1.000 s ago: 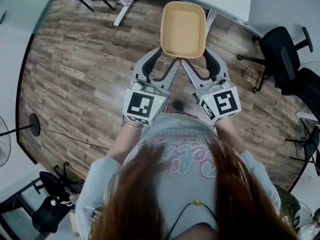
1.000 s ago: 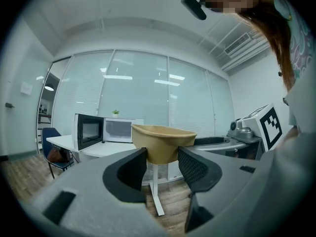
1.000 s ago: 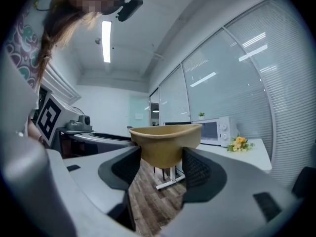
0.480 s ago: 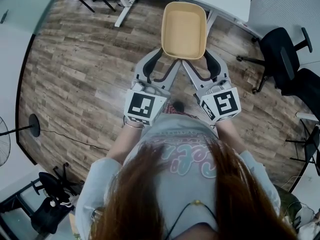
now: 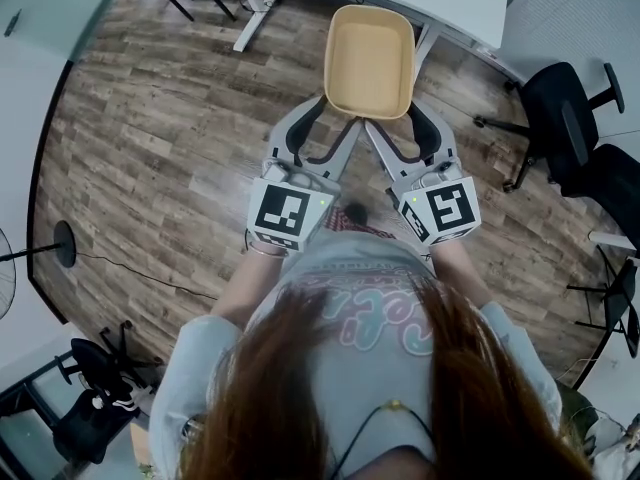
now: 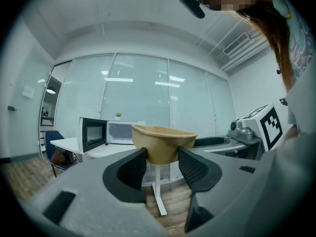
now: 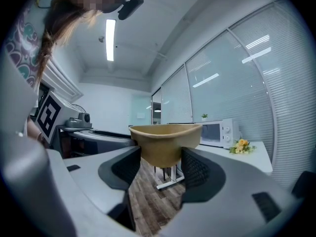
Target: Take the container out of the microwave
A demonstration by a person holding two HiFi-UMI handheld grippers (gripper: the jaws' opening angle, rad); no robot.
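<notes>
Status: container (image 5: 368, 60) is out of the microwave (image 6: 106, 132) and held in the air in front of the person, above the wood floor (image 5: 150, 128). It touches no worktop.

Container: tan, rounded-rectangular tub, open top facing up, level. Nothing visible inside per head view.

Left claw (image 6: 163, 164): jaws set wide, clamped on the near-left part of the container. The ribbed pads (image 6: 137, 166) press on either side of the lower wall, and the rim sits above the pads.

Right claw (image 7: 161, 164): same arrangement on the near-right part, with pads against both sides of the lower wall. Both claws point roughly level and converge on the container's near end. Their marker cubes (image 5: 290, 211) sit close to the person's chest.

Microwave: white, stands on a white worktop (image 6: 69, 143) beyond the container, well apart from it. Door (image 6: 94, 134) stands open, swung to the left in the left gripper view. Small potted plant (image 6: 118, 115) sits on top.

Other items: yellow flowers (image 7: 241, 145) on the worktop just beside the microwave, per right gripper view. Black office chair (image 5: 560, 98) at the right of the head view, clear of the claws.
</notes>
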